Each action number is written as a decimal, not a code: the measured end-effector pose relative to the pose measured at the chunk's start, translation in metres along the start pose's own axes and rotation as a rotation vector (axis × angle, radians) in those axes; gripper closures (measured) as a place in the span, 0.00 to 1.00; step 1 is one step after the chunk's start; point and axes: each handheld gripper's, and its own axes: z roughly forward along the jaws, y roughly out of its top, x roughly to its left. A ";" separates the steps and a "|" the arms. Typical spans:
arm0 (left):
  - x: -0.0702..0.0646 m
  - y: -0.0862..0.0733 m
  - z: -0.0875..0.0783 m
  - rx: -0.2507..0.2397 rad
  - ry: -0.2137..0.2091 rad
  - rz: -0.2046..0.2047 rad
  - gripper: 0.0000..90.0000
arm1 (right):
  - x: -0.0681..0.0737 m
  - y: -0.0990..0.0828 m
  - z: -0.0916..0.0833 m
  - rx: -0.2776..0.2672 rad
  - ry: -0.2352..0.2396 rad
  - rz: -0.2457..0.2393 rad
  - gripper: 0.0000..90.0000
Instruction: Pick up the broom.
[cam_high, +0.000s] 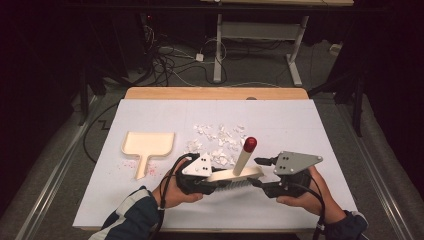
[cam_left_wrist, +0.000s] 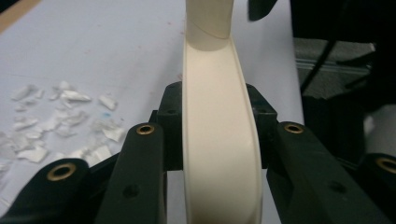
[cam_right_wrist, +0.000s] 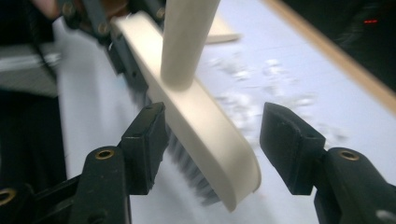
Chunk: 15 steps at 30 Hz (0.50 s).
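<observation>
– What does the brush (cam_high: 235, 175) look like?
– A cream head with grey bristles underneath and a cream handle tipped red, held above the white table (cam_high: 300, 125) near the paper scraps (cam_high: 217, 137).
– And the claws?
– The left gripper (cam_left_wrist: 217, 140) is clamped on one end of the head. The right gripper (cam_right_wrist: 212, 140) stands apart, its jaws either side of the other end, not pressing.

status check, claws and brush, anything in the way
Left claw shut on brush head. Right claw open around the other end, pads apart from it. Paper scraps beyond, dustpan at left; nothing blocking.
</observation>
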 end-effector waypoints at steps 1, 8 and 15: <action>-0.002 -0.002 -0.001 0.005 -0.023 0.006 0.74 | 0.001 -0.002 0.005 0.014 0.044 -0.014 0.47; -0.020 -0.009 0.001 0.071 -0.093 0.058 0.73 | 0.018 -0.009 0.043 0.054 0.256 -0.088 0.49; -0.016 -0.013 -0.003 0.039 -0.085 0.033 0.68 | 0.020 -0.011 0.058 0.054 0.362 -0.048 0.73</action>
